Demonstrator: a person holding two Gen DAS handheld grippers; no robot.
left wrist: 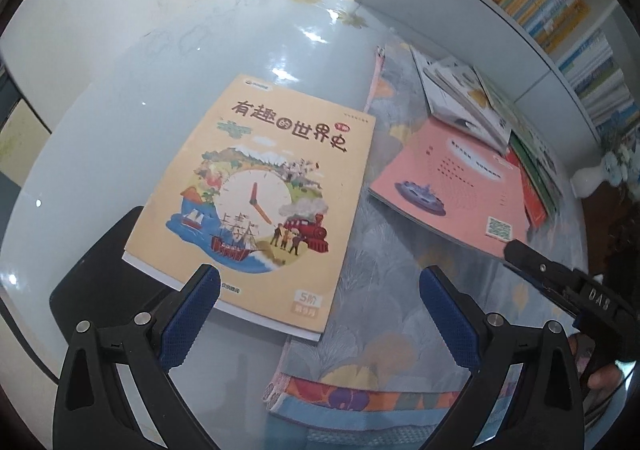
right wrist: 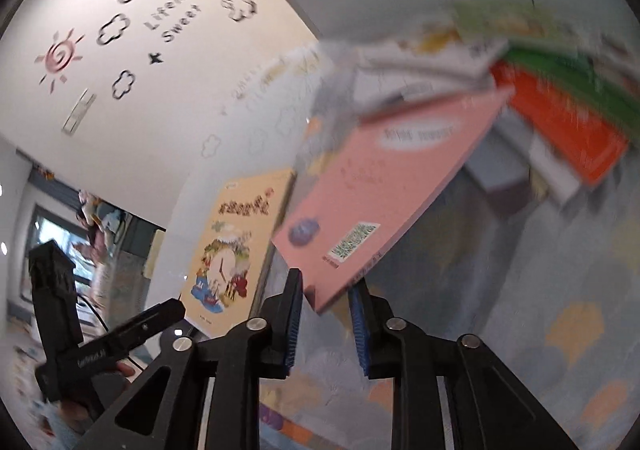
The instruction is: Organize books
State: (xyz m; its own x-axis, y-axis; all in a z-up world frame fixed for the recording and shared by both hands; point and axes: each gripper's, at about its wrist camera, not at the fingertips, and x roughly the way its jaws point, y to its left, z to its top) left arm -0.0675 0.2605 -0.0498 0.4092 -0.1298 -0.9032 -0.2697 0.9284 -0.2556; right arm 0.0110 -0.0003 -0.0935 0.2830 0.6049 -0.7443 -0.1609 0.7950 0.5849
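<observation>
The right gripper (right wrist: pixel 324 324) stands partly open, the near corner of the pink book (right wrist: pixel 384 186) between its pads, apparently ungripped (blurred). The book's long axis runs away up-right. The left gripper (left wrist: pixel 320 314), wide and empty, hovers over the yellow book (left wrist: pixel 256 194).

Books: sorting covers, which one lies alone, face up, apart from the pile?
The yellow book with the clock and train picture; it lies alone on the glossy table, while the pink book sits in the pile.
</observation>
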